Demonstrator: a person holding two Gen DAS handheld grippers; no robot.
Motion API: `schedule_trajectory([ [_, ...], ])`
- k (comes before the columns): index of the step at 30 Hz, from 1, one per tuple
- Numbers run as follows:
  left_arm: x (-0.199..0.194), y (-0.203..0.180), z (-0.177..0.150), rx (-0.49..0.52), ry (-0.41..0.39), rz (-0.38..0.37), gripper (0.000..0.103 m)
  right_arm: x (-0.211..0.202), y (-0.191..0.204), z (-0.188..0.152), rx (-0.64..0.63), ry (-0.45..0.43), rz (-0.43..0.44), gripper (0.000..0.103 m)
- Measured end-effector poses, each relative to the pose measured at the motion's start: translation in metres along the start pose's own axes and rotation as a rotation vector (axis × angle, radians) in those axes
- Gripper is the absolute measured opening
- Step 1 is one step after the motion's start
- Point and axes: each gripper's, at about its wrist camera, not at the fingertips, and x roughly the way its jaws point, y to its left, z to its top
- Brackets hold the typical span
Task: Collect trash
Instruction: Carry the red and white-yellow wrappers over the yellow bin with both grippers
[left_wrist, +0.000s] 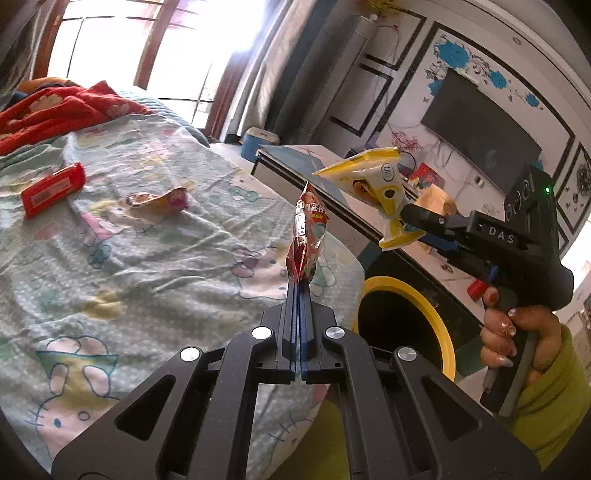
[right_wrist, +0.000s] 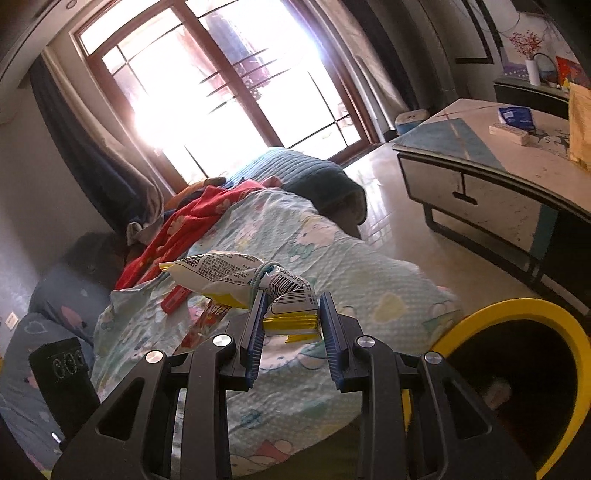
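Note:
My left gripper (left_wrist: 300, 286) is shut on the lower end of a red snack wrapper (left_wrist: 308, 232), which stands upright over the bed's edge. To the right a hand holds my right gripper (left_wrist: 400, 216), shut on a yellow and white packet (left_wrist: 373, 184) in the air above a black bin with a yellow rim (left_wrist: 392, 282). In the right wrist view that gripper (right_wrist: 292, 297) pinches the folded end of the packet (right_wrist: 221, 273), and the bin's rim (right_wrist: 517, 306) is at lower right. On the bed lie a flat red packet (left_wrist: 51, 188) and a crumpled wrapper (left_wrist: 159, 201).
The bed (left_wrist: 147, 277) has a pale cartoon-print sheet and a red blanket (left_wrist: 55, 107) at its far end. A low cabinet (right_wrist: 480, 173) stands across a strip of floor (right_wrist: 384, 206) from the bed. On the wall behind it hangs a TV (left_wrist: 480, 129).

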Motion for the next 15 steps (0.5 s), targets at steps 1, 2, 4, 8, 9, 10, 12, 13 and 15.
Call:
schedule_trajectory([
  [1,0.002,-0.002,-0.001,0.009,0.004,-0.003,0.0,-0.003,-0.004,0.0,0.004,-0.004,-0.009,0.028],
  [2,0.002,-0.005,-0.002,0.014,0.006,-0.005,0.0,-0.005,-0.005,-0.001,0.007,-0.005,-0.014,0.028],
  [4,0.004,-0.009,-0.003,0.026,0.013,-0.009,0.0,-0.009,-0.011,-0.002,0.012,-0.01,-0.028,0.028],
  [8,0.011,-0.019,-0.009,0.054,0.033,-0.017,0.0,-0.02,-0.026,-0.005,0.031,-0.019,-0.06,0.028],
  [9,0.012,-0.023,-0.011,0.062,0.038,-0.02,0.0,-0.021,-0.028,-0.005,0.035,-0.02,-0.067,0.028],
  [10,0.013,-0.026,-0.012,0.069,0.042,-0.023,0.0,-0.025,-0.034,-0.007,0.041,-0.024,-0.077,0.028],
  [12,0.017,-0.034,-0.015,0.086,0.053,-0.032,0.0,-0.031,-0.042,-0.01,0.053,-0.027,-0.094,0.028],
  [13,0.019,-0.038,-0.017,0.095,0.059,-0.038,0.0,-0.033,-0.046,-0.011,0.058,-0.029,-0.103,0.028],
  [15,0.021,-0.045,-0.02,0.111,0.064,-0.04,0.0,-0.037,-0.053,-0.013,0.069,-0.033,-0.119,0.028],
])
